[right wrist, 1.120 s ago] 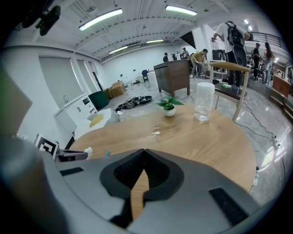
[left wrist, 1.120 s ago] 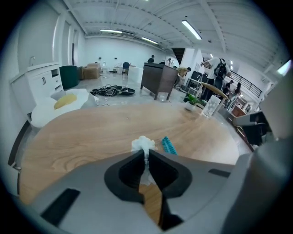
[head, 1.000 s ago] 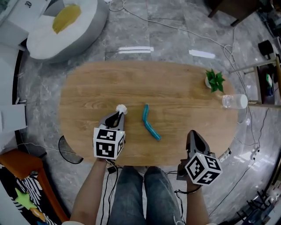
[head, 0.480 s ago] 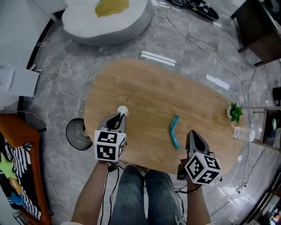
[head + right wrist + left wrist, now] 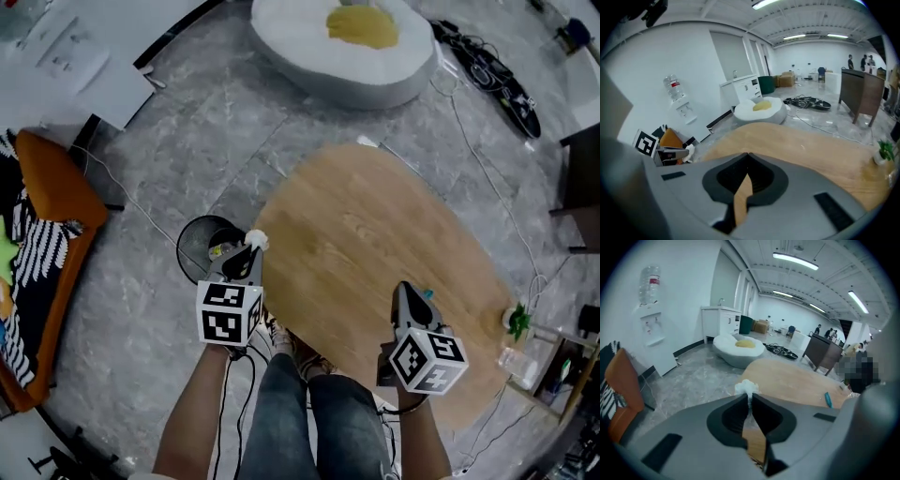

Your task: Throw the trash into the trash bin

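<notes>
Pinching a white paper wad (image 5: 256, 240) at the left gripper (image 5: 248, 253) tips, above the black trash bin (image 5: 190, 253) at its table-side rim. Right gripper (image 5: 403, 292) has its jaws together, empty. Centre the wad over the bin's opening before release, since it looks light enough to drift.

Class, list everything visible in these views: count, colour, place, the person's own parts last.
table: one, light wood, centre of the head view
trash bin: one, black, on the floor by the table's left end
tissue wad: one, white, pinched in the left gripper, beside the bin's rim
tube: one, teal, lying on the table
potted plant: one, green, at the table's far end
bean bag: one, white with a yellow cushion, on the floor beyond the table
chair: one, orange, far left
water dispenser: one, white, against the wall
left gripper: one, grey, shut on the tissue wad
right gripper: one, grey, shut, empty, over the table
legs: two, blue jeans, bottom centre
</notes>
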The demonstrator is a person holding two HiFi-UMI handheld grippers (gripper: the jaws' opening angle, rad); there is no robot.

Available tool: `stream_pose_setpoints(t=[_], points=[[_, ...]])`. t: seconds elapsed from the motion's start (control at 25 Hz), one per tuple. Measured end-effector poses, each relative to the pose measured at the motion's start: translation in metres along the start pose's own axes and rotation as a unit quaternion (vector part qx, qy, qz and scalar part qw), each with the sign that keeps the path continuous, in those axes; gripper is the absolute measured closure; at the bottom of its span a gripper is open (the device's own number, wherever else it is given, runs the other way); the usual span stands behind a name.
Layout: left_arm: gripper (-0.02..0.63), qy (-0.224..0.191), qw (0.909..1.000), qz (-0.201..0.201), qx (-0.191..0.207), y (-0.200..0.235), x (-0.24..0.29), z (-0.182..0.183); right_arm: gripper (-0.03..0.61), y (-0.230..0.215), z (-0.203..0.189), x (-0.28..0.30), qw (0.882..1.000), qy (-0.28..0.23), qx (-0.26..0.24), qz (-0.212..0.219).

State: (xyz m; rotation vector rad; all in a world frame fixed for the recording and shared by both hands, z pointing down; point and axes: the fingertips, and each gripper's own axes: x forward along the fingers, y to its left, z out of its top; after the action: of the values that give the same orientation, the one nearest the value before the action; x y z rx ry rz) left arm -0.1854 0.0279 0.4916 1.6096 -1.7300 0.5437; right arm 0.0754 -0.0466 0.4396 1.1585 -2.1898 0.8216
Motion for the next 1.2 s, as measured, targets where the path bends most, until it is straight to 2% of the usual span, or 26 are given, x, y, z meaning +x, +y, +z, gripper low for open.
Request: stream_pose_setpoints(t=[0.24, 0.48, 0.6, 0.84, 1.04, 1.2], points=[[0.591, -0.008, 0.9973, 0.057, -0.045, 0.071, -0.038, -0.027, 0.577, 0.078, 0.01, 0.037, 0.996, 0.017, -0.057, 0.06], [0.591, 0.001, 0.9923, 0.087, -0.088, 0.129, -0.048, -0.069, 0.577, 0.127, 0.005, 0.072, 0.993, 0.035, -0.088, 0.076], [0.591, 0.014, 0.9899, 0.09, -0.109, 0.147, -0.031, -0.094, 0.577, 0.132, -0.005, 0.092, 0.992, 0.051, -0.097, 0.068], [0.591, 0.058, 0.9888, 0.072, -0.117, 0.179, 0.027, -0.143, 0.577, 0.134, -0.018, 0.137, 0.991, 0.077, -0.102, 0.041], [0.591, 0.091, 0.9795, 0.063, -0.168, 0.203, 0.068, -0.183, 0.577, 0.127, -0.026, 0.164, 0.992, 0.092, -0.084, 0.017], [0.591, 0.099, 0.9772, 0.064, -0.176, 0.217, 0.089, -0.196, 0.577, 0.121, -0.031, 0.177, 0.992, 0.096, -0.077, 0.003]])
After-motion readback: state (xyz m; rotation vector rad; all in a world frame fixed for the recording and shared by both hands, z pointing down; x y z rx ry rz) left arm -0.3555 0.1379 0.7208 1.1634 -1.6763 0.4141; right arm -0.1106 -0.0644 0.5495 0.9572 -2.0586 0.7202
